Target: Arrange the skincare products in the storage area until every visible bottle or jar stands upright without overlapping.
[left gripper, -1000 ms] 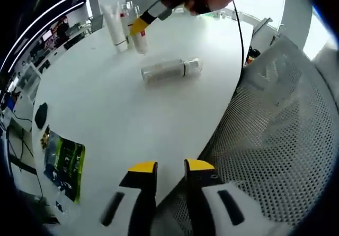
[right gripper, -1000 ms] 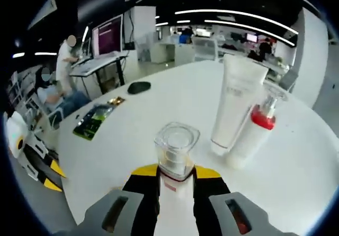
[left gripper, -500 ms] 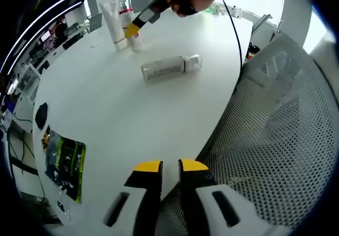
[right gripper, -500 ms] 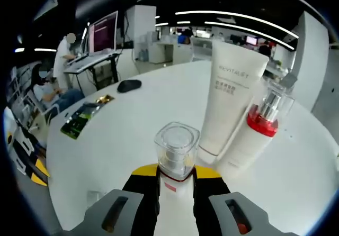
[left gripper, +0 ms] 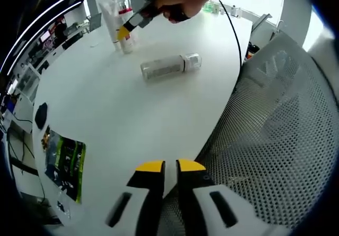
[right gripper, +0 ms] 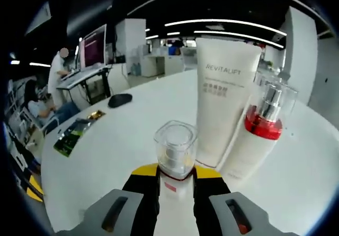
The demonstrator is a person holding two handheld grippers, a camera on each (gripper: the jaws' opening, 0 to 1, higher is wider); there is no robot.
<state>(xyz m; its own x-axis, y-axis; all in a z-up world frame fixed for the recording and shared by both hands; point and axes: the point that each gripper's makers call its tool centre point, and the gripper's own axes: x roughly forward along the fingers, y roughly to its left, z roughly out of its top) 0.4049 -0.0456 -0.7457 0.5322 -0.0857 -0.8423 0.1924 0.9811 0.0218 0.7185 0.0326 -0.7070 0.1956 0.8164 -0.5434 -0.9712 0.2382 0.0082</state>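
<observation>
My right gripper is shut on a white bottle with a clear square cap, held upright just in front of a white Revitalift tube and a pump bottle with a red collar, both standing. In the left gripper view, a hand holds that right gripper beside the tube at the table's far side. A clear bottle lies on its side mid-table. My left gripper hangs over the near table edge, jaws together, holding nothing.
A grey mesh chair stands against the white round table on the right. A black mouse and a green packet lie near the left edge. People sit at desks in the background.
The right gripper has carried the capped bottle closer to the tube and pump bottle. My left jaws have drawn together.
</observation>
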